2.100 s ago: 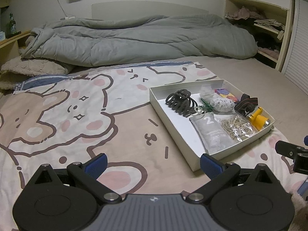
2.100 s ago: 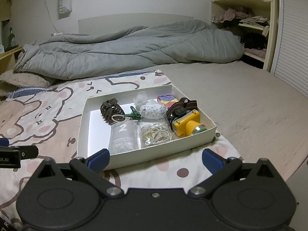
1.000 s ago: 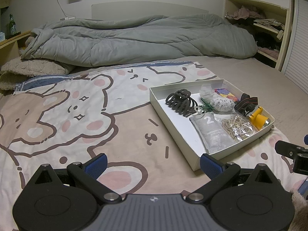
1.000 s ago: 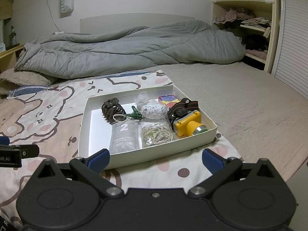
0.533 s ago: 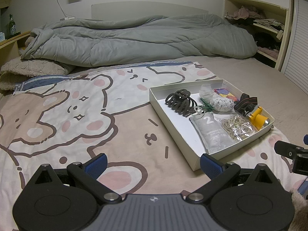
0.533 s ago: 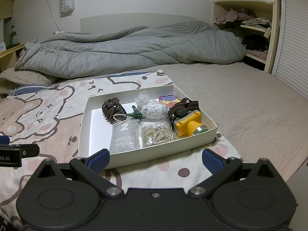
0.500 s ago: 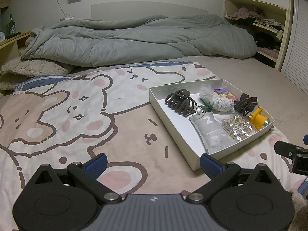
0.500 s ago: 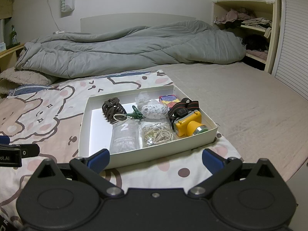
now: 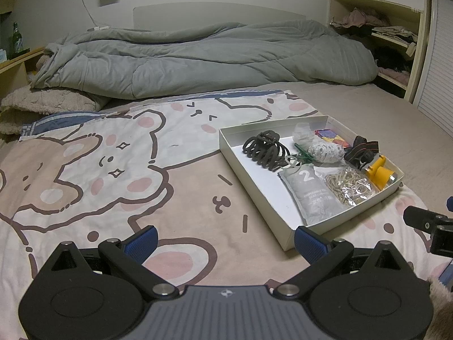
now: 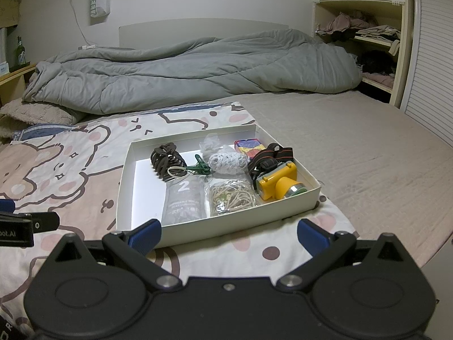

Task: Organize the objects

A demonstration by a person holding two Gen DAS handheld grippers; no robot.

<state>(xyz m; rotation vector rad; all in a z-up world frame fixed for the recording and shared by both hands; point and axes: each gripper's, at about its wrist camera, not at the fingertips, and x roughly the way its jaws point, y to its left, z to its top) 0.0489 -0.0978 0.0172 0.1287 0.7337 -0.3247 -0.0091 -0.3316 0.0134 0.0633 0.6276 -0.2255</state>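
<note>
Almost nothing has moved since the earlier frames: the left gripper and right gripper hover with jaws spread and empty, short of the white tray of small items. On the soft bear-print blanket, a clumsy reach could tip the tray. A grey duvet lies behind on the bed.

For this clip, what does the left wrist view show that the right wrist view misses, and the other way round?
Only the left wrist view shows the left tongs open over the bear-print blanket, with the white box off to the right. Only the right wrist view shows the right tongs open straight in front of the box, and the yellow headlamp whole. Both show the brown hair claw, the grey "2" pouch, the bag of rubber bands and the grey duvet.
</note>
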